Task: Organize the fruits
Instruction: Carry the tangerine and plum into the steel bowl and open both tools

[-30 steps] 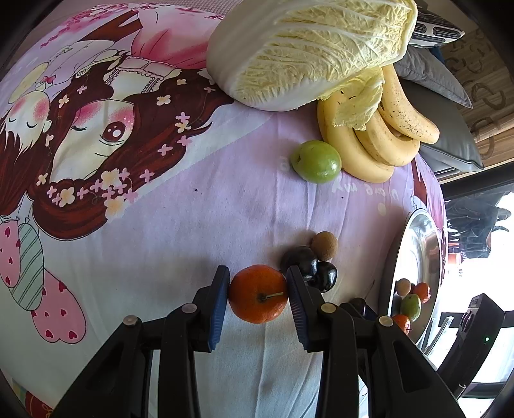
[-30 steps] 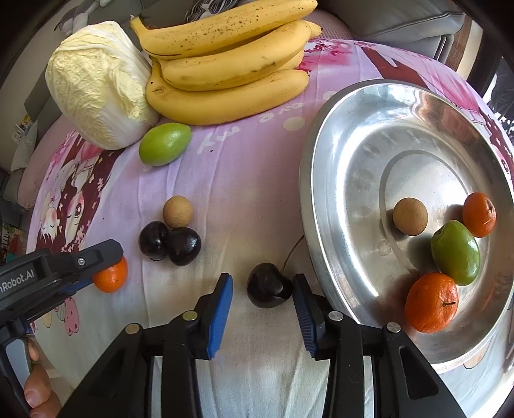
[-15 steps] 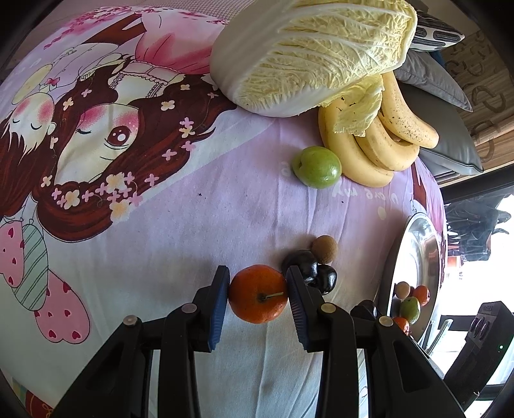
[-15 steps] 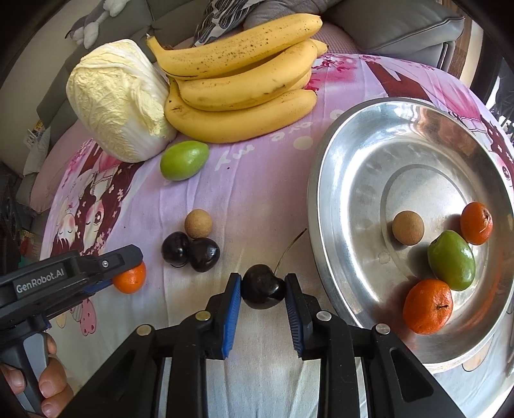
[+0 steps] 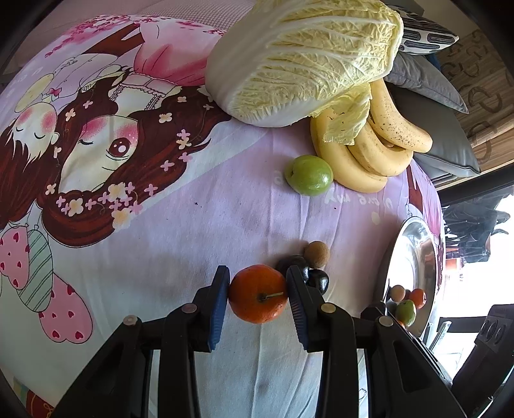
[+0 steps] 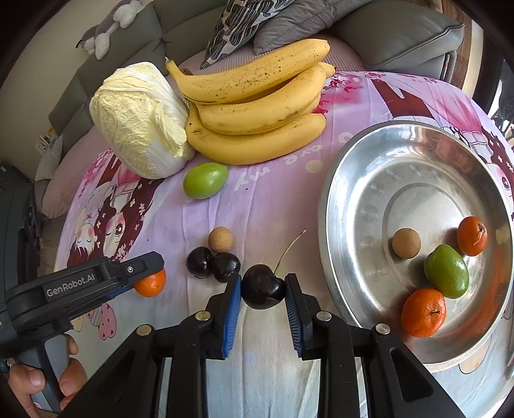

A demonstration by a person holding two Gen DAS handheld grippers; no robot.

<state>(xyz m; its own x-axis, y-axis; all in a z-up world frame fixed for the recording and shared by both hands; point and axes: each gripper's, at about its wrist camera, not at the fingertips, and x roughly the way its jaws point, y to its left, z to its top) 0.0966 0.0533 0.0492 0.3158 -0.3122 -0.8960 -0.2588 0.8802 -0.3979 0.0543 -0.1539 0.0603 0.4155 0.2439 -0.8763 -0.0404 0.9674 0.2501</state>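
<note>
Pink-and-lilac cartoon-printed cloth (image 6: 263, 205) covers the soft surface, with grey sofa cushions (image 6: 379, 29) behind it. Since 1 second ago the right gripper (image 6: 262, 286) has closed: its blue pads, then spread wide around the dark round cherry with a thin stem (image 6: 261, 287), now press against both sides of it. That fruit looks secured and, in my judgement, ready to carry to the round shiny steel tray (image 6: 363, 180) just to the right. Whether the cherry is off the cloth yet is hard to tell from this angle.

By contrast, the left gripper (image 5: 258, 294) has not changed; it stays clamped on the small orange mandarin (image 5: 257, 294), stem end toward the camera, low over the cloth. Just beyond its right pad sit 2 more dark cherries (image 5: 316, 279) touching each other, with a tan round longan (image 5: 317, 254) beside them.

On the tray already lie 2 orange mandarins (image 6: 423, 312), 1 green oval fruit (image 6: 446, 271) and 1 tan longan (image 6: 406, 242). Farther back, another green fruit (image 6: 205, 180) rests near the bunch of yellow bananas (image 6: 257, 106) and the pale napa cabbage (image 6: 141, 119).
</note>
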